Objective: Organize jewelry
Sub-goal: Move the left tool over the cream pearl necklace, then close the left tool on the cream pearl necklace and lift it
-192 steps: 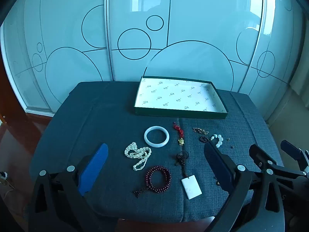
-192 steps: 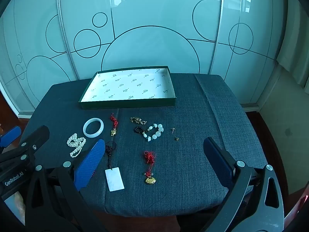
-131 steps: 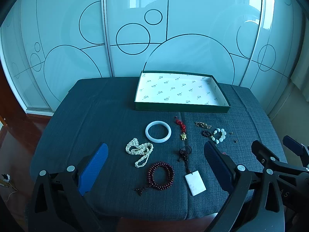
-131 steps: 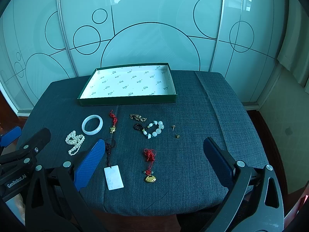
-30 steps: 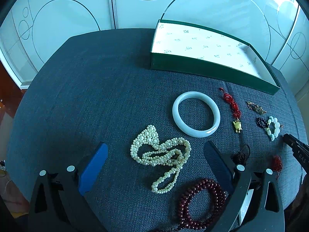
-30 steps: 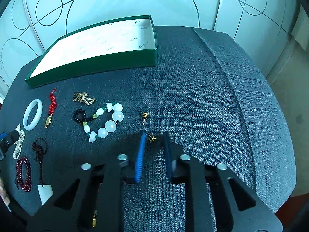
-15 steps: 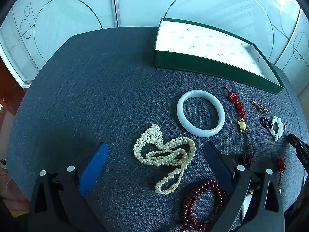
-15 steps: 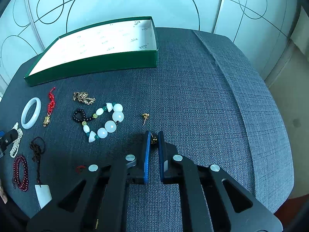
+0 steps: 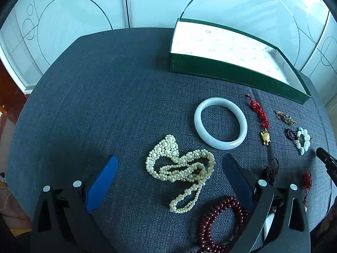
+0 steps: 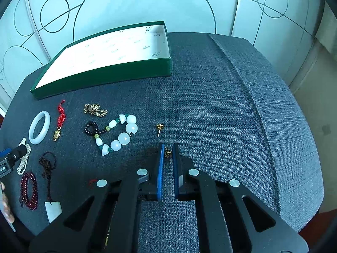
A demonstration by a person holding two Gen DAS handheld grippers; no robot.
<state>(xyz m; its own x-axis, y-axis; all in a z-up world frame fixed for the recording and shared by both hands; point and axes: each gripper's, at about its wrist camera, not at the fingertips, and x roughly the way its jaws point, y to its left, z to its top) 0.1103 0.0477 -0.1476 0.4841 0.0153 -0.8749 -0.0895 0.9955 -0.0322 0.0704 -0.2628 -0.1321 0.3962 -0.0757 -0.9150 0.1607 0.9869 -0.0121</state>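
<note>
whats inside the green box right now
The green box shows only its white printed lining; no jewelry is visible in it. In both views the near wall hides a strip of floor behind it, so that strip cannot be checked.

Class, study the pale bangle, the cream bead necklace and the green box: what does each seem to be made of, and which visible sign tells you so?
Pale bangle: probably jade or glass, as it looks milky, polished and seamless with glossy highlights.
Cream bead necklace: likely pearls or imitation pearl, given small round beads with a soft sheen.
Green box: apparently cardboard, with thin matte walls and a printed white paper lining.
</note>
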